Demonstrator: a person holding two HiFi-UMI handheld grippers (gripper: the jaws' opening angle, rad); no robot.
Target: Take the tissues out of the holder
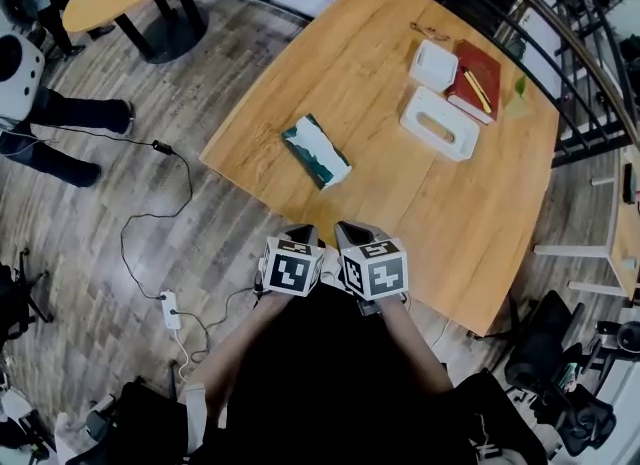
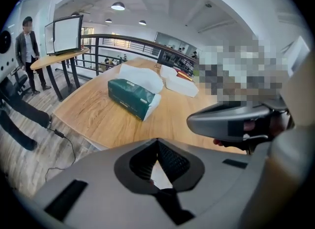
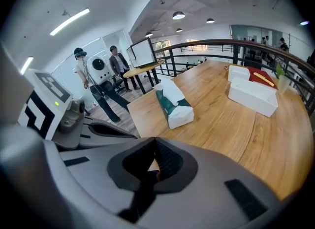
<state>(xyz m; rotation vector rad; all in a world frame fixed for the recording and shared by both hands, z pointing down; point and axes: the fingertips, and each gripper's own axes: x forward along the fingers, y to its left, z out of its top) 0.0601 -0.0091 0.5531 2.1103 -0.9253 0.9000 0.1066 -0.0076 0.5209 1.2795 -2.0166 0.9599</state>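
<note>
tissues [image 1: 316, 151], a green pack with white sheets showing at one end, lay flat on the table [image 1: 300, 73] near its front edge, out of the holder and in neither gripper. nearest, the left gripper [image 1: 303, 231] and right gripper [image 1: 352, 228] hung side by side at that edge, each with its jaws pressed together on nothing. bare wood lay between them and the pack. farther back stood the white holder [image 1: 439, 123], well apart from the pack, with a smaller white box [image 1: 433, 64] behind it and a red book [image 1: 476, 80] just beside it, a yellow pen [image 1: 477, 91] on top. on the floor to the left lay a power strip [image 1: 170, 309]; a person [image 1: 80, 113] stood beyond.
</note>
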